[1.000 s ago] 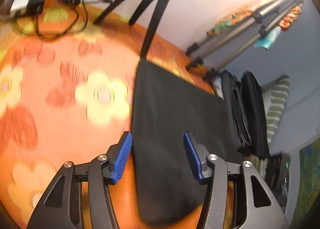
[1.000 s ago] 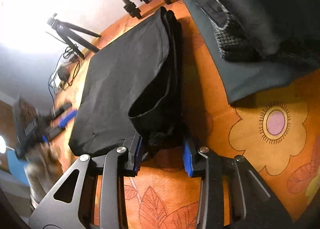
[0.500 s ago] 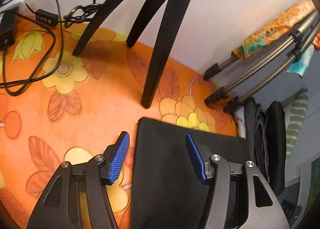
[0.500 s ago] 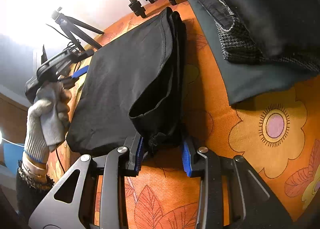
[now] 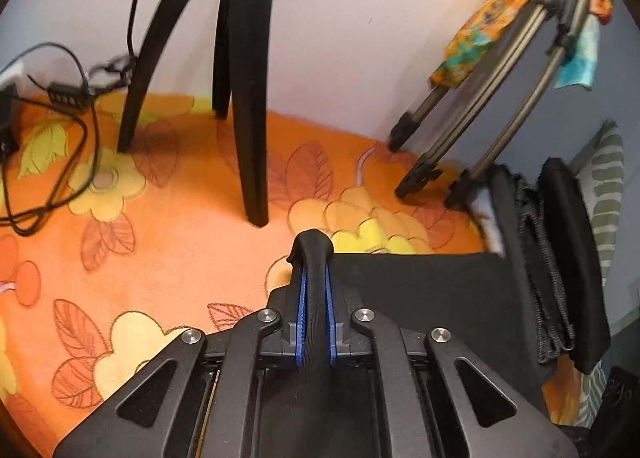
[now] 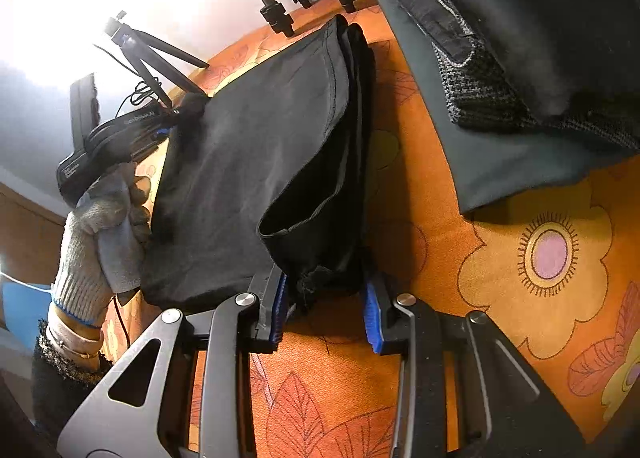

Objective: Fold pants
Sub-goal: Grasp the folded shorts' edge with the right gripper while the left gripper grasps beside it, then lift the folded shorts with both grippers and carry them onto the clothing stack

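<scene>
On the orange floral blanket [image 5: 168, 242], the black pants [image 6: 248, 178] lie half-folded, the left gripper [image 5: 314, 298] having just clenched one corner and the right gripper [image 6: 324, 310] clamping the bunched opposite end, apparently for another fold.

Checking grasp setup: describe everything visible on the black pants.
The black pants are plain, matte woven cloth, folded into a flat, roughly rectangular stack on the orange floral bedspread. Layered edges and a stitched seam run along one side; one layer there sags open like a pocket. The left gripper, whose jaws have just been closing, pinches a raised fold at one corner. The right gripper grips the bunched edge at the near end. A separate dark garment lies beside them, apart.
</scene>
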A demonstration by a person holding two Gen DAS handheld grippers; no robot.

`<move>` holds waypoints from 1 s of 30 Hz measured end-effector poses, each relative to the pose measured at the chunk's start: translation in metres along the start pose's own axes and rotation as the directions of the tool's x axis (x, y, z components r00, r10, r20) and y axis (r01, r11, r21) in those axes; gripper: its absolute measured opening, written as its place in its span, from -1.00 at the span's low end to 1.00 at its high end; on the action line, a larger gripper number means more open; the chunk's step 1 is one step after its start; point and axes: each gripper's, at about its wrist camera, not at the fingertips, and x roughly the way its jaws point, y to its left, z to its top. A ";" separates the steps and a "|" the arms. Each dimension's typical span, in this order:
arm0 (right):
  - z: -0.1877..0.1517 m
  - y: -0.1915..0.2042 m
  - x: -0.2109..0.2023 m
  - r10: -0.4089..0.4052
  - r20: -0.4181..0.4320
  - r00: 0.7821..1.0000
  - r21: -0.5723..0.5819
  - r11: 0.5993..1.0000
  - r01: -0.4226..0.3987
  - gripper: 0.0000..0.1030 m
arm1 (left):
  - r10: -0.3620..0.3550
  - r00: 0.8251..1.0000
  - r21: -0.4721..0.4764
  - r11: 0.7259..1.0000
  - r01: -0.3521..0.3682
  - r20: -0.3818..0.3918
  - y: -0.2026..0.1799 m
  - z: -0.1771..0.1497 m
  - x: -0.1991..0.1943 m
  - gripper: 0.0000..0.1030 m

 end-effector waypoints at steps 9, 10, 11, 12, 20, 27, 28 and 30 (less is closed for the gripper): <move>0.003 0.017 -0.021 -0.005 0.061 0.998 -0.074 0.997 0.010 -0.45 | -0.043 0.995 0.066 0.997 0.038 0.085 -0.020 0.003 -0.041 -0.88; 0.004 0.020 -0.026 0.000 0.072 0.997 -0.083 0.997 0.006 -0.47 | -0.045 0.995 0.077 0.996 0.038 0.093 -0.025 0.005 -0.046 -0.88; 0.004 0.023 -0.031 0.008 0.081 0.997 -0.091 0.996 0.000 -0.48 | -0.049 0.994 0.084 0.996 0.040 0.102 -0.028 0.006 -0.051 -0.88; 0.004 0.025 -0.036 0.013 0.087 0.996 -0.096 0.995 -0.004 -0.49 | -0.053 0.993 0.090 0.995 0.043 0.109 -0.032 0.006 -0.055 -0.88; 0.000 0.032 -0.068 0.029 0.145 0.989 -0.133 0.991 -0.010 -0.58 | -0.091 0.983 0.139 0.988 0.069 0.158 -0.056 0.011 -0.103 -0.88; -0.002 0.034 -0.101 0.050 0.202 0.978 -0.133 0.991 -0.023 -0.60 | -0.123 0.976 0.169 0.981 0.092 0.181 -0.082 0.013 -0.129 -0.88; -0.003 0.035 -0.109 0.049 0.219 0.975 -0.142 0.990 -0.018 -0.60 | -0.126 0.975 0.175 0.980 0.094 0.185 -0.088 0.014 -0.131 -0.88; -0.006 0.037 -0.119 0.049 0.241 0.969 -0.155 0.988 -0.012 -0.60 | -0.135 0.971 0.191 0.977 0.097 0.195 -0.102 0.017 -0.137 -0.89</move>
